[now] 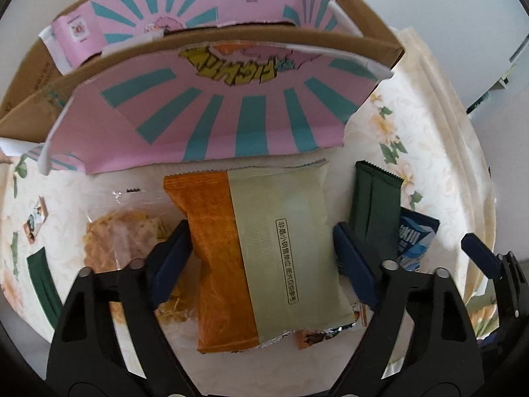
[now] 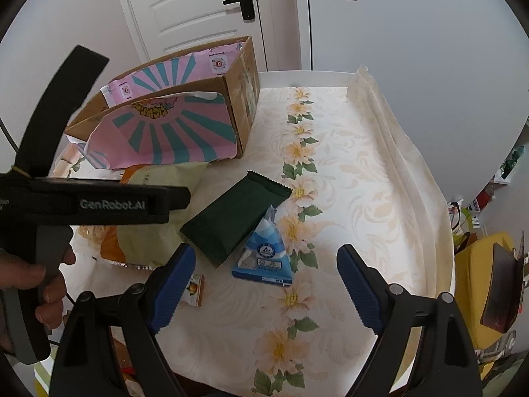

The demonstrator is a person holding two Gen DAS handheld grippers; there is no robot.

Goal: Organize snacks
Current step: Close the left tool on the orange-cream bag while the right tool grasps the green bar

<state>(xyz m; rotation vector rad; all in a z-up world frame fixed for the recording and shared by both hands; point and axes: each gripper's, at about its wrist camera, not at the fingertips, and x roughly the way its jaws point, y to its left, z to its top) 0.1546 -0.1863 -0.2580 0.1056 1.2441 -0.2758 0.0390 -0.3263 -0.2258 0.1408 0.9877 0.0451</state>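
My left gripper [image 1: 263,258] is open, its jaws on either side of an orange and pale green snack packet [image 1: 264,251] lying on the table. A clear bag of yellow crisps [image 1: 122,241] lies to its left, a dark green packet [image 1: 375,205] and a blue packet [image 1: 415,241] to its right. The cardboard box [image 1: 231,43] with pink and teal flaps stands just beyond. My right gripper [image 2: 264,284] is open and empty above the table, near the blue packet [image 2: 264,254] and the dark green packet [image 2: 234,218]. The left gripper's body [image 2: 99,203] shows at the left.
The table has a floral cloth [image 2: 347,172]. A small orange sachet [image 2: 195,289] lies by my right gripper's left finger. A white door [image 2: 198,10] stands behind the box [image 2: 238,76]. A yellow object [image 2: 489,264] sits off the table's right edge.
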